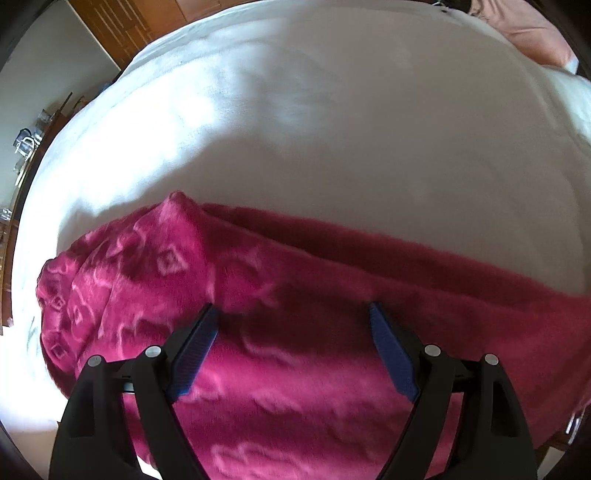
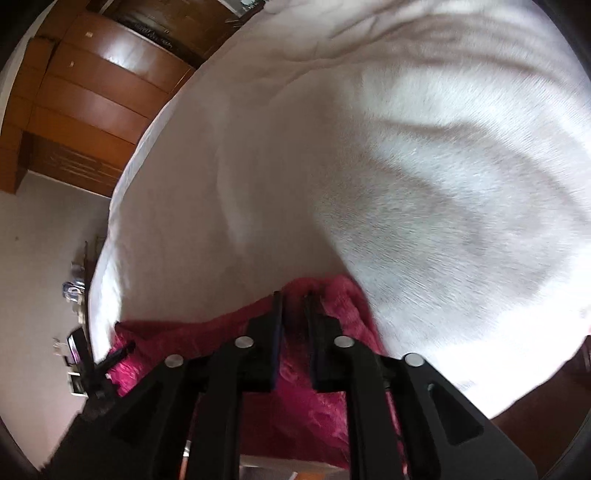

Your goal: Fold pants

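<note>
We see one pair of pants (image 1: 303,332), a fuzzy magenta fleece with a paler pink diamond pattern, lying on one white sheet (image 1: 332,129) that covers a bed. In the left wrist view the pants stretch as a broad band across the lower half of the picture, one rounded end at the left and a folded ridge along the upper edge. The left gripper (image 1: 293,314) hangs just above the fleece with its two blue-padded fingers (image 1: 195,354) spread wide apart and nothing between them; the pads do not press on the cloth.

In the right wrist view the right gripper (image 2: 293,299) points down at the edge of the pants (image 2: 321,406), where the magenta cloth meets the white sheet (image 2: 424,184). Its two fingers stand close together with only a narrow gap. Magenta fleece shows in that gap, but the picture is blurred there, so we cannot say for sure whether the pads pinch the cloth or merely stand over it.

Beyond the bed we count one brown wooden wardrobe (image 2: 81,99) against the wall, and one pink pillow (image 1: 532,33) at the far corner of the sheet. Some small cluttered items sit along the left edge, too small to count
</note>
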Tool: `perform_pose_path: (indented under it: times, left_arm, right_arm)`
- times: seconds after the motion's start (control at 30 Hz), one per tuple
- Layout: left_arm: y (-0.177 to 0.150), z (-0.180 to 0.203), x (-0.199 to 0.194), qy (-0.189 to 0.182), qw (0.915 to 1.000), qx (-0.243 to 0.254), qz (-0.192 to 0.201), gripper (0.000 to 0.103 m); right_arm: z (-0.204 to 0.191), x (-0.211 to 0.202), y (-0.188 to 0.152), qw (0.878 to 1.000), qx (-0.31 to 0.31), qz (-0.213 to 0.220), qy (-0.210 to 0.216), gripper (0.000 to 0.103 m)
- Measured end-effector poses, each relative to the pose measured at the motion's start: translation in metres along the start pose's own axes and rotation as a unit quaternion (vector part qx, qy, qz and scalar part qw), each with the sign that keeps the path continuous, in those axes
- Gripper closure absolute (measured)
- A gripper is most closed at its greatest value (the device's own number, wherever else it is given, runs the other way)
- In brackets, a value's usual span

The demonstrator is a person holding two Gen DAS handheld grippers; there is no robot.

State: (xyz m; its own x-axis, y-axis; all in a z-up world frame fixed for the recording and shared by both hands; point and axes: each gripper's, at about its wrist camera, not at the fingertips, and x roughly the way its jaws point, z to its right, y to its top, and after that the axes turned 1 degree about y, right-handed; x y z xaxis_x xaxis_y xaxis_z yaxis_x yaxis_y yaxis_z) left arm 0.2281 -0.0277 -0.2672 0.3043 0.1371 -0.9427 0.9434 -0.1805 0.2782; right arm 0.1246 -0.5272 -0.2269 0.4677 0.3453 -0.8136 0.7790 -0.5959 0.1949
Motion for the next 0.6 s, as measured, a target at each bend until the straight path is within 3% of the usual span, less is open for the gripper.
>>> perform_pose_path:
  times: [0.13, 0.23, 0.3, 0.37, 0.47, 0.6]
  left_arm:
    - [0.015, 0.001, 0.018, 0.001, 1.0, -0.005, -0.004, 0.019]
    - [0.023, 0.004, 0.025, 0.002, 1.0, -0.008, -0.002, 0.019]
    - [0.026, 0.004, 0.027, -0.001, 0.9999, -0.013, -0.003, 0.019]
    - [0.027, 0.003, 0.027, -0.003, 0.9999, -0.015, -0.006, 0.019]
    - [0.035, 0.009, 0.016, -0.01, 0.9999, -0.006, -0.003, 0.019]
    - [0.032, 0.017, -0.009, -0.019, 0.9995, 0.016, 0.019, 0.019]
  right_arm:
    - [-0.003, -0.024, -0.008, 0.998, -0.021, 0.023, -0.057, 0.083]
    - [-0.002, -0.036, -0.02, 0.997, -0.017, 0.026, -0.067, 0.083]
    - [0.007, -0.041, -0.031, 0.997, -0.006, 0.023, -0.08, 0.074]
    - [0.021, -0.046, -0.044, 0.996, 0.007, 0.018, -0.09, 0.054]
    - [0.033, -0.046, -0.06, 0.997, 0.02, 0.001, -0.079, 0.045]
    - [0.024, -0.035, -0.07, 0.998, 0.009, -0.007, -0.066, 0.042]
